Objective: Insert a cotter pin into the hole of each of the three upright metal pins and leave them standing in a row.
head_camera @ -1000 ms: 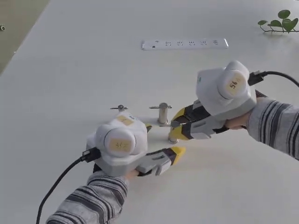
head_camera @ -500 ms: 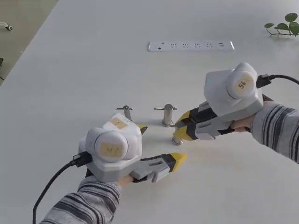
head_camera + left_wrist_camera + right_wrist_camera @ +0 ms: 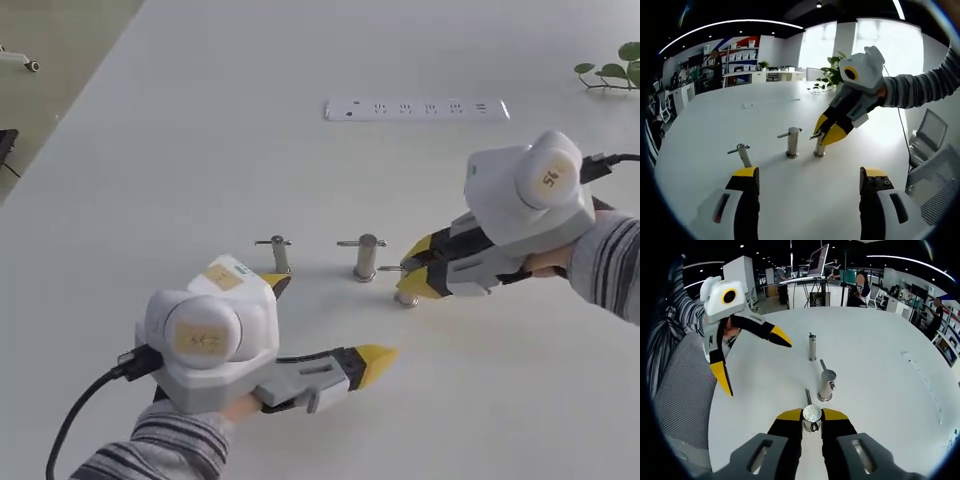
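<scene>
The right gripper is clamped on the right metal pin, its cotter pin poking through, so a sideways tug on letting go could tip it out of row with the middle pin and left pin; the left gripper gapes empty, near-left.

On the counter three pins stand in a row. The left pin is just behind the far jaw of the left claw, the middle pin is to its right, and the right pin, slightly nearer, is clamped between the jaws of the right claw, which reaches in from the right. A power strip lies well behind the row, and a plant is at the far right.
</scene>
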